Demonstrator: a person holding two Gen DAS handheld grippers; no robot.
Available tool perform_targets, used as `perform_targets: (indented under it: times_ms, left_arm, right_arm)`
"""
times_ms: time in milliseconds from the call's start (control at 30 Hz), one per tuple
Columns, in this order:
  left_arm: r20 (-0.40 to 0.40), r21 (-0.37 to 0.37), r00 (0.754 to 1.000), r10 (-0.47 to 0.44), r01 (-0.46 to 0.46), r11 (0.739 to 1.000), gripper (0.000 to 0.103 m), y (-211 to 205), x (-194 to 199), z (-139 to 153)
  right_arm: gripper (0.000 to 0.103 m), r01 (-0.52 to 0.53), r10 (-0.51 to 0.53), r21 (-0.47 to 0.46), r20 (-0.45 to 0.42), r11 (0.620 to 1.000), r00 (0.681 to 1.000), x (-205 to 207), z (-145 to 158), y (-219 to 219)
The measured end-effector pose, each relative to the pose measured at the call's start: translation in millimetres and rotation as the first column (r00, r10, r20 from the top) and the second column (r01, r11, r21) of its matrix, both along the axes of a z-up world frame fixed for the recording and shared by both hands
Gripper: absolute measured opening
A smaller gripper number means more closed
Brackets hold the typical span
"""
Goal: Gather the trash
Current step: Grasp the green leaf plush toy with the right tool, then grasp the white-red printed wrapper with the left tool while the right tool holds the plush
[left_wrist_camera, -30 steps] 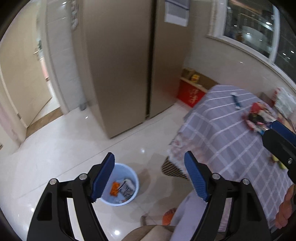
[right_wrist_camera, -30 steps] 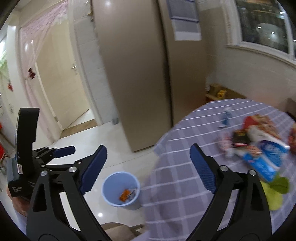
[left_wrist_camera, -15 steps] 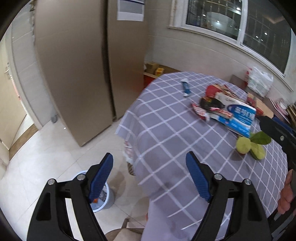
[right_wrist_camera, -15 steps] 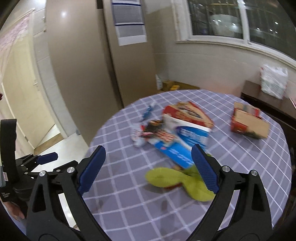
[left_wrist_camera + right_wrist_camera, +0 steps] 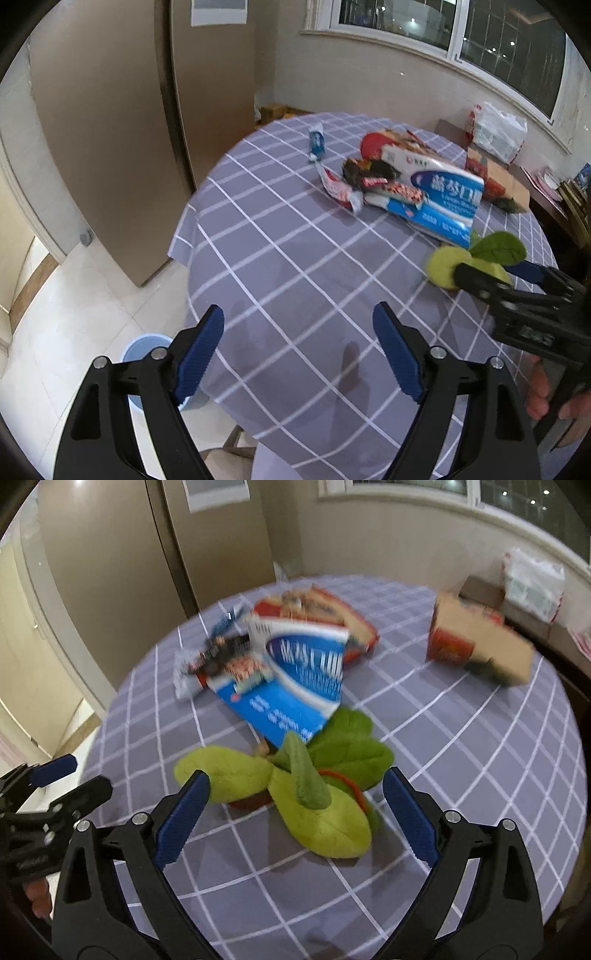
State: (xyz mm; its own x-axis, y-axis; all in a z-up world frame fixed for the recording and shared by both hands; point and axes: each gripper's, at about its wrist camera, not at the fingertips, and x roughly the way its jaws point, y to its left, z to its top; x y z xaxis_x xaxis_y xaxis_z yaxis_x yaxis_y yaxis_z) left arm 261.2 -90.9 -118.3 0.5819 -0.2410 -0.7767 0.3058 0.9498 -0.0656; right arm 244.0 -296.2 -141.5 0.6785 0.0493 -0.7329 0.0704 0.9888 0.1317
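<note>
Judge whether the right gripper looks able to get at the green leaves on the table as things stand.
Probably yes: the right gripper is open, its fingers either side of the green leaves, and nothing lies between them.

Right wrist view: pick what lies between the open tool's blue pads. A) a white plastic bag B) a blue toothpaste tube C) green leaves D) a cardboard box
C: the green leaves lie on the checked tablecloth framed by the right tool, whose pads stand apart and are not yet touching them.
</note>
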Motion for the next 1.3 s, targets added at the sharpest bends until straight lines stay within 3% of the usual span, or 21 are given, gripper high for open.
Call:
perform_targets:
  times_ms: [133,167,233,300,333,600,733,833,1033,1167,1300]
  left_arm:
    - [-0.012,0.013,1.000,-0.007,0.007,1.000,0.081,-5,-2,-4]
    - [-0.013,0.013,1.000,-0.009,0.009,1.000,0.081,-5,-2,-4]
    - [-0.012,0.013,1.000,-0.011,0.011,1.000,0.081,-8,-1,-4]
    - [-0.013,0.013,1.000,-0.010,0.011,1.000,0.081,-9,1,-4]
    - [-0.015,0.013,1.000,-0.009,0.010,1.000,0.081,-10,2,-5]
    - [-0.014,0.000,1.000,-0.011,0.011,1.000,0.081,-16,19,0]
    - [0.000,0.001,1.000,-0.016,0.016,1.000,0.085,-18,34,6]
    - [0.005,-0.006,1.000,-0.029,0.029,1.000,0.090,-22,46,8]
    - [-0.036,-0.034,0.998,-0.057,0.056,0.998,0.093,-29,81,1]
    - [-0.061,-0.022,0.997,-0.049,0.048,0.999,0.093,-36,101,-6]
    - [-0.031,0.017,0.997,-0.064,0.065,0.998,0.093,-53,116,-11]
  right_arm:
    - [0.088,-0.065,0.065,0.027,-0.008,0.998,0.998,6,2,6]
    - [0.081,-0.073,0.074,0.030,-0.011,0.997,0.997,7,2,6]
    - [0.042,-0.045,0.044,-0.020,-0.016,0.999,0.999,10,3,7]
    - [0.027,-0.067,0.067,0.012,-0.015,0.998,0.998,12,5,3]
    - [0.024,-0.077,0.078,0.039,-0.019,0.996,0.997,10,6,1]
    - [0.021,-0.115,0.113,0.072,0.028,0.991,0.993,-14,31,8]
    - [0.021,-0.158,0.147,0.129,0.091,0.979,0.985,-28,57,4]
    - [0.021,-0.167,0.149,0.119,0.143,0.979,0.978,-36,76,3]
    - [0.021,-0.050,0.044,0.033,0.155,0.998,0.987,-9,93,-10]
    - [0.021,0.037,-0.038,0.008,0.121,0.999,0.992,13,85,-24]
    - [0.021,0.106,-0.104,-0.019,0.081,0.994,0.991,24,75,-30]
